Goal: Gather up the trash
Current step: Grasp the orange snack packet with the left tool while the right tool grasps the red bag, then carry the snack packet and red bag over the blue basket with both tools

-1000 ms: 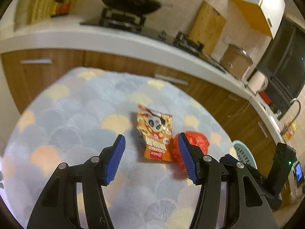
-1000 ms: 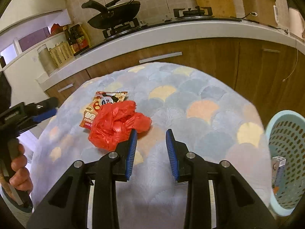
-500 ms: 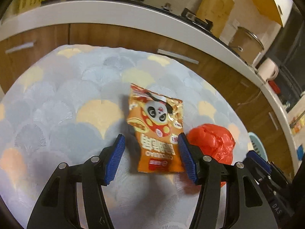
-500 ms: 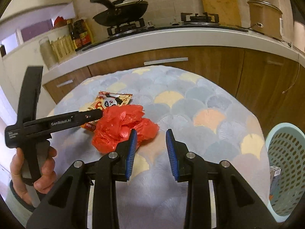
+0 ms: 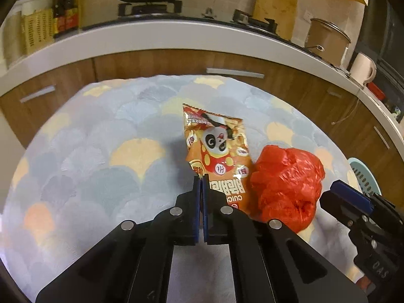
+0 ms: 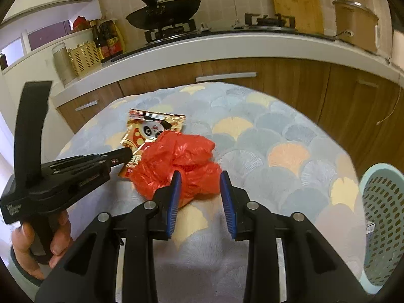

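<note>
An orange snack packet with a panda on it point(image 5: 217, 151) lies on the round table's scallop-patterned cloth point(image 5: 101, 151). My left gripper point(image 5: 201, 179) is shut on the packet's near left edge; it also shows in the right wrist view point(image 6: 126, 152), at the packet point(image 6: 149, 128). A crumpled red plastic bag point(image 5: 285, 184) lies right of the packet, touching it. My right gripper point(image 6: 200, 179) is open, its blue pads on either side of the red bag's near end point(image 6: 181, 159).
A pale blue perforated basket point(image 6: 381, 229) stands below the table's right edge, with something boxy inside. Behind the table runs a white counter point(image 6: 227, 48) with wooden cabinets, a hob with a wok, bottles and a pot.
My left gripper has gone from open to shut, pinching the snack packet's edge. My right gripper has moved forward until its pads flank the red bag.
</note>
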The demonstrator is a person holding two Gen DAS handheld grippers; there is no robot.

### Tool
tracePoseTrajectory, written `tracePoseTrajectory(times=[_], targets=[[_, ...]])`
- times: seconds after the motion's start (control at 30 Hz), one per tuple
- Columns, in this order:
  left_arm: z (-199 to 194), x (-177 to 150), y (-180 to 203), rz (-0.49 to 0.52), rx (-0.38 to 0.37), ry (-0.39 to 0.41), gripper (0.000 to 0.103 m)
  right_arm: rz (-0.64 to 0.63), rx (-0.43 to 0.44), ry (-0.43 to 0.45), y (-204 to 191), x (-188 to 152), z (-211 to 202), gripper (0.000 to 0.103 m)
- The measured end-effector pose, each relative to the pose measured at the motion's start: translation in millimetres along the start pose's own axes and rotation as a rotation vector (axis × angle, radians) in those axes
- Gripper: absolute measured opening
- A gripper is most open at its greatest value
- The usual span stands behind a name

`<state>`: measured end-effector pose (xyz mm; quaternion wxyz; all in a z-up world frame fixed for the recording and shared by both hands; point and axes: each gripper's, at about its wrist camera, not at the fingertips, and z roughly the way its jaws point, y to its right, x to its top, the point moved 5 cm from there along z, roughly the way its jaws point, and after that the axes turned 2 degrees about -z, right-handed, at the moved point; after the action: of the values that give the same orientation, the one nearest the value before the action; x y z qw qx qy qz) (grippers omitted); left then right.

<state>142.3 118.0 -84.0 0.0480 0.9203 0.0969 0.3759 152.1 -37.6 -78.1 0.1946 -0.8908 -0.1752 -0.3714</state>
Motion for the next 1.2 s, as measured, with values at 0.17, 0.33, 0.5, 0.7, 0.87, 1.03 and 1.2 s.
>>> tracePoseTrajectory(times=[0.17, 0.33, 0.5, 0.7, 0.87, 1.03, 1.2], targets=[[-19.6, -6.6, -24.6, -0.068, 0.014, 0.019, 0.0, -0.003, 0.013, -0.026, -10.7, 7.6, 7.9, 0.038], [-30.7, -16.4, -56.7, -0.178, 0.001, 0.061, 0.0, -0.005, -0.011, -0.018, -20.6, 15.2, 16.9, 0.067], [-40.6, -11.7, -62.7, -0.215, -0.042, 0.13, 0.0, -0.04, -0.063, -0.022, -29.7, 22.8, 33.4, 0.086], [-40.2, -12.6, -50.7, -0.159, -0.026, 0.131, 0.0, -0.033, -0.099, -0.09, -24.5, 16.0, 53.6, 0.076], [-39.8, -13.9, -46.5, -0.137, -0.019, 0.131, 0.0, -0.022, -0.099, -0.069, -20.3, 15.0, 47.5, 0.051], [-40.5, -13.1, -40.2, -0.124, -0.028, 0.124, 0.0, 0.001, -0.1, -0.037, -13.0, 13.8, 33.7, 0.049], [-57.7, -9.7, -12.7, -0.065, -0.071, 0.15, 0.0, 0.021, -0.088, 0.0, 0.1, 9.2, 6.8, 0.049]])
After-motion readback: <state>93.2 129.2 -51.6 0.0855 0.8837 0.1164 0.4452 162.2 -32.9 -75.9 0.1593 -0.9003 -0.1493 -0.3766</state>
